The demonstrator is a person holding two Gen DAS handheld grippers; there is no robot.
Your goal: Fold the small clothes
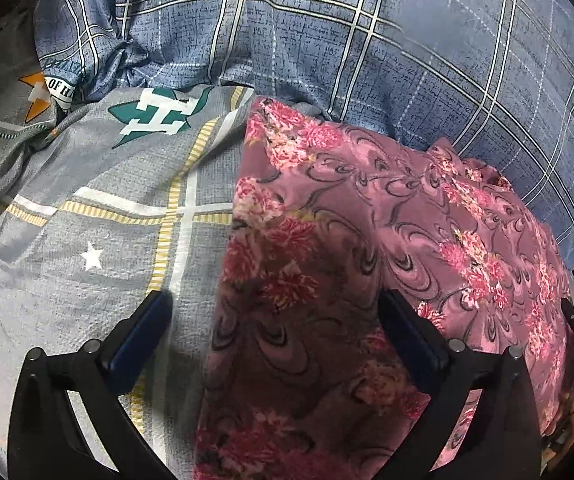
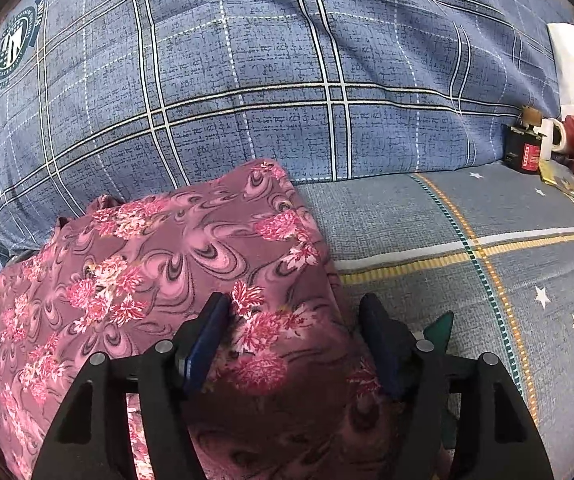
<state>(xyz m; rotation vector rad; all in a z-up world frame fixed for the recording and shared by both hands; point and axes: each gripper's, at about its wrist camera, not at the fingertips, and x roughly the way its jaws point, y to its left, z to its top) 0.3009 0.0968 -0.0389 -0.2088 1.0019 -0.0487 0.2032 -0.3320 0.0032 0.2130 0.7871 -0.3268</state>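
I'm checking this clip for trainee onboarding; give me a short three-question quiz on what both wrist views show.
1. True or false: the left gripper is shut on the floral garment.
2. Which edge of the garment does the right gripper straddle? A) its right edge B) its far edge C) none
3. Fill in: behind the garment lies a blue ____ quilt.

Key: 1 false, both grippers are open, straddling opposite side edges of the garment. 2 A. 3 plaid.

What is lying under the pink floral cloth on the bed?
The pink floral cloth lies on the grey sheet with stars and yellow stripes, its far edge against the blue plaid quilt. Anything directly beneath it is hidden.
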